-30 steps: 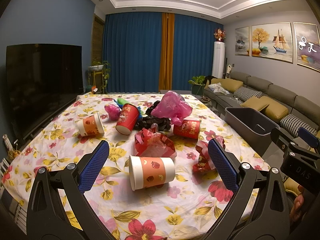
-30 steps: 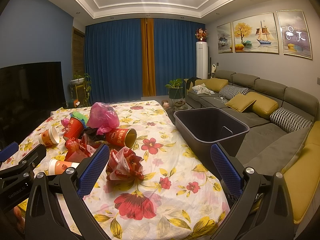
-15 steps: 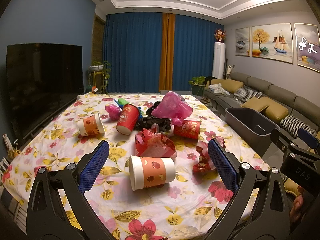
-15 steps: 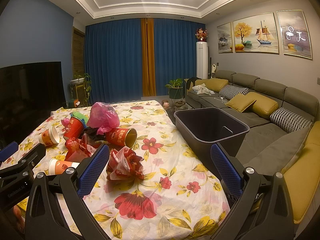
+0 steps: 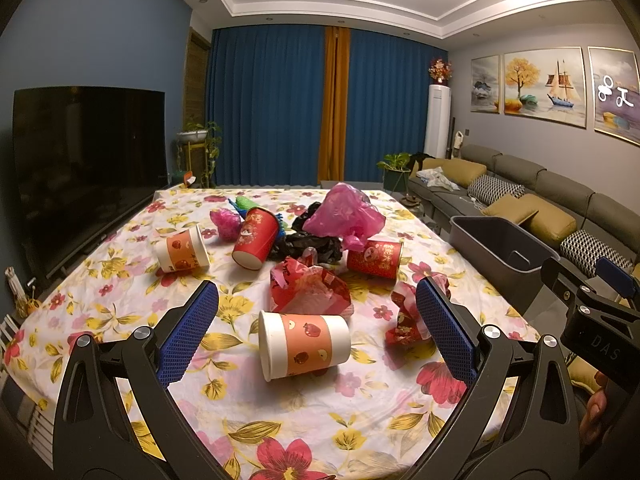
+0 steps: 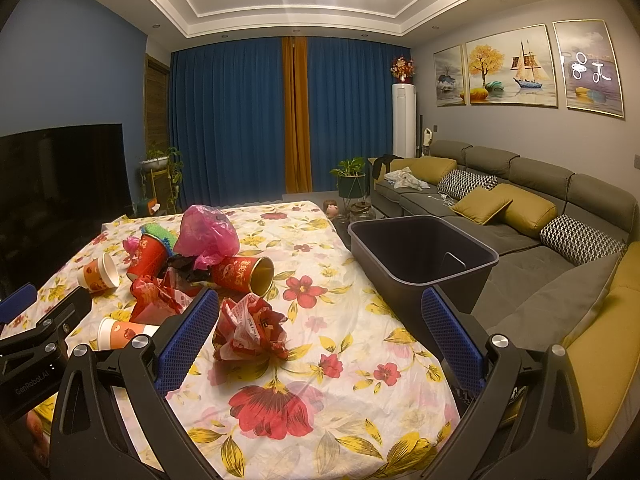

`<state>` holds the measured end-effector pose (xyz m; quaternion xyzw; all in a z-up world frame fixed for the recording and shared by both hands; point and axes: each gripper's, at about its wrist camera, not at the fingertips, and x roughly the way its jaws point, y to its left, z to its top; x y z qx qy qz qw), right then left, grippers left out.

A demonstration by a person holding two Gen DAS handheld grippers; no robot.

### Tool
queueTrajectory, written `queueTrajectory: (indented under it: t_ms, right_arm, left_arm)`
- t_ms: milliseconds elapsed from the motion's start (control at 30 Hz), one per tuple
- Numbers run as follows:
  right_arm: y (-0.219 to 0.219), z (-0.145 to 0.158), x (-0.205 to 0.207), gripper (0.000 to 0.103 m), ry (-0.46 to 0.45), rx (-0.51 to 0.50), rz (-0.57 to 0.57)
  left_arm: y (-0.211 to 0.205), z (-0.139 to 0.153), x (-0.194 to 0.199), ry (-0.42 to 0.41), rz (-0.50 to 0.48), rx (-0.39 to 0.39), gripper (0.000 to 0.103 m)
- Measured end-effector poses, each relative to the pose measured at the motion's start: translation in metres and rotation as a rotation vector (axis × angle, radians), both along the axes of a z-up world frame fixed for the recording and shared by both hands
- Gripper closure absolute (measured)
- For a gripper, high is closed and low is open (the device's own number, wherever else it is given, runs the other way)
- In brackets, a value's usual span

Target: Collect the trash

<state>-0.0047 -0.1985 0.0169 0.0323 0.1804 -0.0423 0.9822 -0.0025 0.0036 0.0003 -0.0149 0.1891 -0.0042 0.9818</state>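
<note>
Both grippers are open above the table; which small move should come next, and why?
Probably lower the left hand-held gripper onto the tipped white-and-orange cup. The cup lies on its side directly between the open fingers, nearest of all the trash, and the grey bin is empty.

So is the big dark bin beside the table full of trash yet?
No, what shows of it is empty. The right wrist view looks into the bin: bare dark walls, no trash. The cups and wrappers lie on the table.

Floral tablecloth point(image 5: 304, 420), dark grey bin point(image 6: 404, 276)
</note>
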Motion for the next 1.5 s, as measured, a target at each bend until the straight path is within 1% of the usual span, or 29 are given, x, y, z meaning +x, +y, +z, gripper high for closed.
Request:
queueTrajectory:
  t_ms: [1067, 1233, 1400, 1500]
  right_arm:
    - [-0.001, -0.001, 0.001, 0.005, 0.001, 0.001, 0.000]
    - [-0.001, -0.002, 0.002, 0.005, 0.005, 0.003, 0.001]
    - [-0.002, -0.004, 0.005, 0.005, 0.013, 0.005, 0.004]
    - [-0.004, -0.012, 0.010, 0.005, 0.024, 0.014, 0.009]
  left_arm:
    - [0.001, 0.000, 0.000, 0.002, -0.001, -0.005, 0.006]
    - [0.001, -0.005, 0.002, 0.006, 0.003, -0.005, 0.006]
    - [0.002, -0.007, 0.004, 0.003, 0.000, -0.006, 0.006]
    - [0.004, -0.010, 0.005, 0.001, 0.005, -0.013, 0.006]
